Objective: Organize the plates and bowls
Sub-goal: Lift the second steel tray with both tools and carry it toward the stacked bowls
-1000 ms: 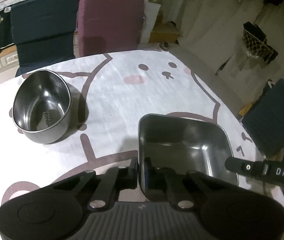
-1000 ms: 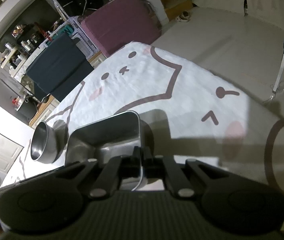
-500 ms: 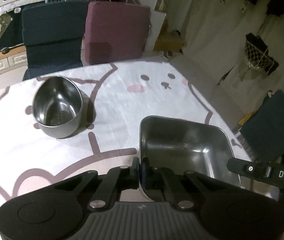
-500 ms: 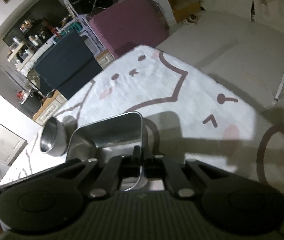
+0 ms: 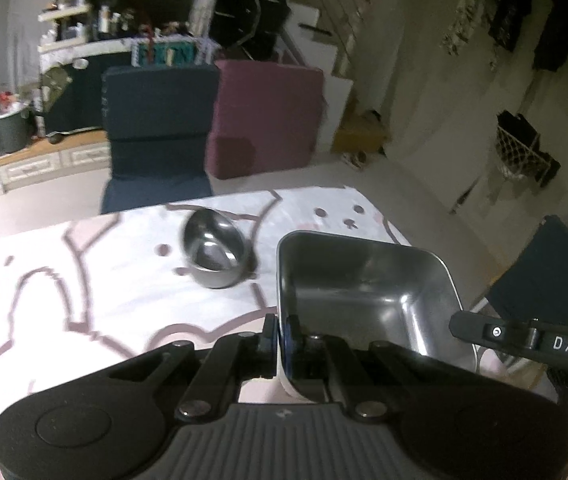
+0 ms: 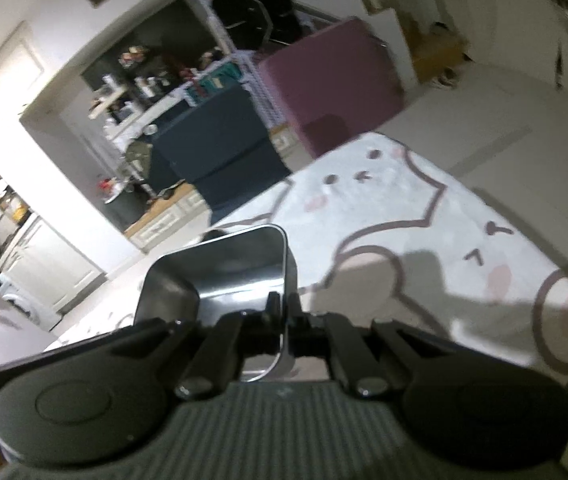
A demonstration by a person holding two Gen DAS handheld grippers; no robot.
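Pinching opposite rims of square steel tray [image 5: 368, 292], left gripper [image 5: 280, 334] and right gripper [image 6: 283, 312] clamped; rigid, light, slippery metal.

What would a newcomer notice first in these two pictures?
First, the square stainless steel tray, gripped on opposite walls by the left gripper and right gripper, jaws shut on its rim. Next, the round steel bowl standing alone farther back on the white cat-print tablecloth. Behind the table stand a dark blue cushion and a maroon one.
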